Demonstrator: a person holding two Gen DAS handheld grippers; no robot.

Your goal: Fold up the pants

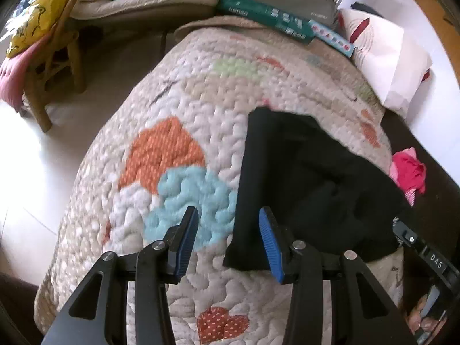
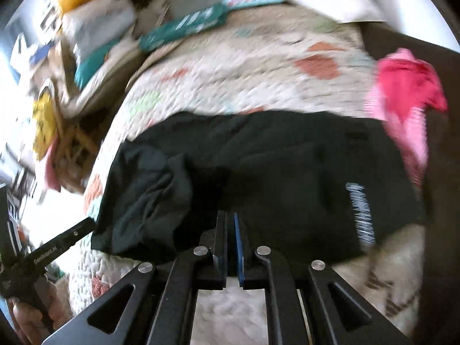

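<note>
The black pants point(image 1: 310, 184) lie bunched and partly folded on a quilted bedspread point(image 1: 178, 92). My left gripper point(image 1: 228, 227) is open and empty above the quilt, its right finger at the left edge of the pants. In the right wrist view the pants point(image 2: 287, 166) fill the middle, with white print near their right edge. My right gripper point(image 2: 230, 221) has its fingers almost together at the near edge of the pants; the view is blurred and I cannot make out cloth between them. The left gripper's body point(image 2: 57, 244) shows at the lower left there.
A pink and red garment point(image 1: 408, 172) lies at the quilt's right edge, also in the right wrist view point(image 2: 408, 92). Teal boxes point(image 1: 264, 14) and white paper point(image 1: 385, 54) sit at the far end. A wooden chair point(image 1: 51, 66) with a yellow bag stands on the floor to the left.
</note>
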